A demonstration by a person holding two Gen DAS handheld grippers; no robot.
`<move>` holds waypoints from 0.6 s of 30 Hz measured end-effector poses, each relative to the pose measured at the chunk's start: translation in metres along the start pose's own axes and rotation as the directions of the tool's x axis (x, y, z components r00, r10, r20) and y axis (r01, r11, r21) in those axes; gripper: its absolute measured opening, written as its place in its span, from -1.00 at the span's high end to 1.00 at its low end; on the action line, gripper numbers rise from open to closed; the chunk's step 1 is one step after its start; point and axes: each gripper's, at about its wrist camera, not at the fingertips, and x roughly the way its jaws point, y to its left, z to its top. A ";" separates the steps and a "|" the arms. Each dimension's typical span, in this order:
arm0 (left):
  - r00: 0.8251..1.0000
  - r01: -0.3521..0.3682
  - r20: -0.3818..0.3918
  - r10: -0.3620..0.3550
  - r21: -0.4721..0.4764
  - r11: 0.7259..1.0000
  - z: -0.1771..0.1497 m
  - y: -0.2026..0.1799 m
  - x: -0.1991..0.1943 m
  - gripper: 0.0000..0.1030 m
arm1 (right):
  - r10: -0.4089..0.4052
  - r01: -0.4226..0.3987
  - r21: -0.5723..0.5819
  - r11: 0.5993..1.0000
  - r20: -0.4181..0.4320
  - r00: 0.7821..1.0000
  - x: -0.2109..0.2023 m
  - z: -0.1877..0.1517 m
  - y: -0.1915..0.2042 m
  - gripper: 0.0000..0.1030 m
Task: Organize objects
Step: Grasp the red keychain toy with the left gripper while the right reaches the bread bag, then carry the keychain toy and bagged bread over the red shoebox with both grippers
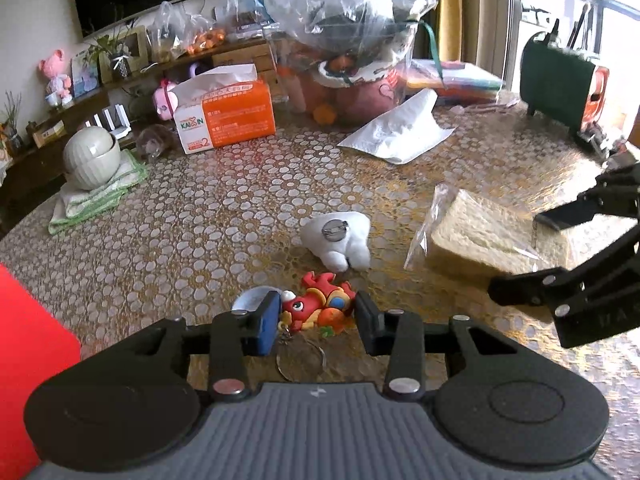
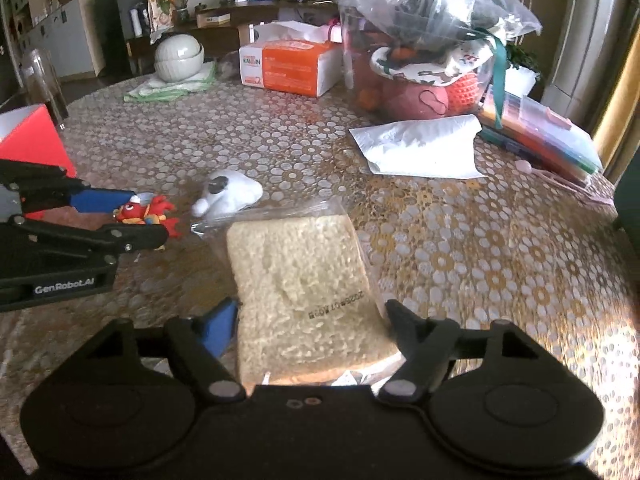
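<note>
A red dragon keychain toy [image 1: 318,306] lies on the table between the fingers of my left gripper [image 1: 316,316], which is open around it; it also shows in the right wrist view [image 2: 146,212]. A white plush brooch [image 1: 340,238] lies just beyond it, also in the right wrist view [image 2: 230,194]. A bagged slice of bread [image 2: 300,280] lies between the wide-open fingers of my right gripper [image 2: 312,328]. From the left wrist view the bread [image 1: 480,236] sits to the right, with the right gripper [image 1: 520,256] over its near end.
A red box [image 2: 32,140] stands at the left edge. An orange tissue pack [image 1: 228,114], stacked bowls on a cloth [image 1: 92,158], a large plastic bag of toys [image 1: 352,36], a white paper sheet [image 1: 400,132], coloured folders [image 2: 540,136] and a dark green appliance [image 1: 560,80] ring the table's far side.
</note>
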 end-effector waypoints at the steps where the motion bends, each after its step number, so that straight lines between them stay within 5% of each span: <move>1: 1.000 0.006 0.001 -0.006 -0.007 1.000 -0.002 0.000 -0.006 0.25 | 0.002 -0.002 0.006 1.000 0.000 1.000 -0.005 -0.002 0.002 -0.51; 18: 0.999 0.025 0.031 -0.022 -0.096 0.995 -0.038 0.006 -0.113 0.25 | -0.009 0.009 0.001 1.000 0.018 1.000 -0.101 -0.028 0.060 -0.51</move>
